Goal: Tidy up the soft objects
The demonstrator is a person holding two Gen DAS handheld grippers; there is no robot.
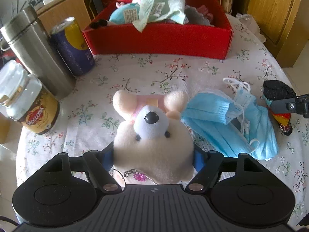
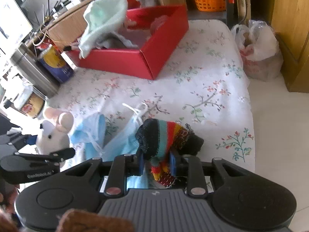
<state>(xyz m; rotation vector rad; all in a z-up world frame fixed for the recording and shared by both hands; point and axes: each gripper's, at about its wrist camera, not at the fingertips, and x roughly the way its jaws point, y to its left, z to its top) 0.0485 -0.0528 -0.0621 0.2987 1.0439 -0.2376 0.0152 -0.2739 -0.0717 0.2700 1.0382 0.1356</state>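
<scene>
Your left hand-held gripper (image 1: 153,159) clamped on the cream plush mouse with grey snout (image 1: 152,133) above the floral-clothed desk (image 1: 135,73), your right hand-held gripper (image 2: 157,164) pressed together on the rainbow-striped knitted sock (image 2: 164,137), crumpled blue face masks (image 1: 227,121) between, red cardboard box (image 1: 160,38) beyond.

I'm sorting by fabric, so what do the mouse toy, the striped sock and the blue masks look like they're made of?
Mouse toy: short fuzzy plush, matte. Striped sock: knit yarn, its ribbed stitches visible. Blue masks: thin pleated non-woven fabric, probably, with white elastic loops.
</scene>
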